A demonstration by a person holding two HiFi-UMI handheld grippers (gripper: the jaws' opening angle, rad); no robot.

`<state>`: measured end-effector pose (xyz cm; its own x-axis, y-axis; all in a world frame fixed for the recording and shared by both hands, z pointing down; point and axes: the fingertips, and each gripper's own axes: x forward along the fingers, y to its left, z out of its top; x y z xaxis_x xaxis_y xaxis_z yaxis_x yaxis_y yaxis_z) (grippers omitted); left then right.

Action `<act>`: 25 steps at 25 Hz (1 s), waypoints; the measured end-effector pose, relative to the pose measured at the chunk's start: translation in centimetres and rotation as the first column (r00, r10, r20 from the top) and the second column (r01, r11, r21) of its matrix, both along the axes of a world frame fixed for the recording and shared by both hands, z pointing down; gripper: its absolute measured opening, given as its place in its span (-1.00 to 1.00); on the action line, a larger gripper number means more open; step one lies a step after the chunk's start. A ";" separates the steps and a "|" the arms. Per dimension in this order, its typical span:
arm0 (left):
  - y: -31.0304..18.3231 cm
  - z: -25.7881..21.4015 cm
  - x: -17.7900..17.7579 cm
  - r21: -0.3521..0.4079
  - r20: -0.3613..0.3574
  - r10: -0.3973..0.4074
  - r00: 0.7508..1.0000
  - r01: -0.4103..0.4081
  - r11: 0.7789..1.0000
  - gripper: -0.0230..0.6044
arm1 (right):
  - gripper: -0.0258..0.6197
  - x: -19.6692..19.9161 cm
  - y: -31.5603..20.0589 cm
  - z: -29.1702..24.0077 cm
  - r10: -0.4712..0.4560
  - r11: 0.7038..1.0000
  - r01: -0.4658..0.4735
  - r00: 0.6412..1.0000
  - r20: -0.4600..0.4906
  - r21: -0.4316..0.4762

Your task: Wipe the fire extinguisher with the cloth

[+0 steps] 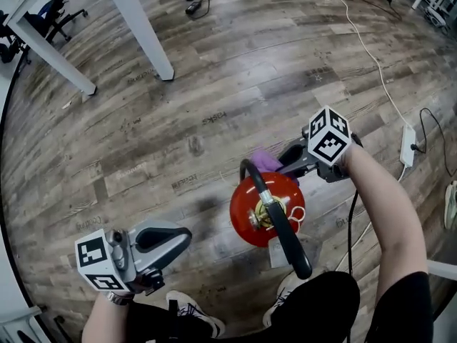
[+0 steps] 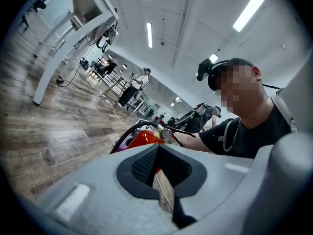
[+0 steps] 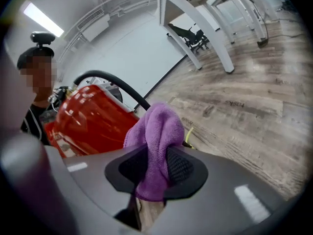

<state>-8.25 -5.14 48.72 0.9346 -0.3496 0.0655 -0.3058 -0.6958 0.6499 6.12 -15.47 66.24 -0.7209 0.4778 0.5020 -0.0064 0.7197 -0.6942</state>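
Observation:
A red fire extinguisher (image 1: 260, 209) stands upright on the wooden floor, its black hose (image 1: 285, 234) arching over the top. My right gripper (image 1: 283, 161) is just beyond it, shut on a purple cloth (image 1: 265, 160) that bunches out past the jaws. In the right gripper view the cloth (image 3: 159, 131) is pinched in my right gripper (image 3: 156, 165), close beside the red cylinder (image 3: 90, 116); contact is unclear. My left gripper (image 1: 180, 236) hangs at the lower left, apart from the extinguisher, shut and empty. In its own view my left gripper (image 2: 157, 151) points level at the extinguisher (image 2: 144, 137).
White table legs (image 1: 139, 27) stand at the upper left beside an office chair (image 1: 53, 13). A power strip (image 1: 408, 145) with its cable lies on the floor at the right. The person's shoes (image 1: 193, 313) are at the bottom. Other people (image 2: 139, 84) stand far off.

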 end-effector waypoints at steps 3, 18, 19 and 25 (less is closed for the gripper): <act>0.6 1.0 -0.9 -0.043 0.034 -0.017 0.999 0.018 0.999 -0.93 | -0.63 -0.2 0.6 5.2 0.016 0.999 -0.018 0.999 -0.035 -0.048; 0.9 3.8 -1.4 -0.138 0.061 -0.027 0.998 0.035 0.990 -0.94 | -0.63 0.2 1.1 16.8 0.166 0.985 -0.170 0.977 -0.133 -0.022; 0.9 3.6 -1.3 -0.132 0.055 -0.021 0.998 0.028 0.991 -0.94 | -0.63 0.1 1.0 14.7 0.163 0.986 -0.166 0.983 -0.086 -0.029; 1.0 3.3 -0.5 -0.100 0.011 0.019 1.000 -0.018 0.995 -0.94 | -0.63 0.7 0.3 -4.1 0.154 0.983 -0.173 0.959 0.238 0.064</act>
<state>-8.77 -4.16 52.01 0.9398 -0.3233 0.1109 -0.3018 -0.6329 0.7130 6.81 -15.21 62.10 -0.8866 0.3074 0.3455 0.0246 0.7774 -0.6286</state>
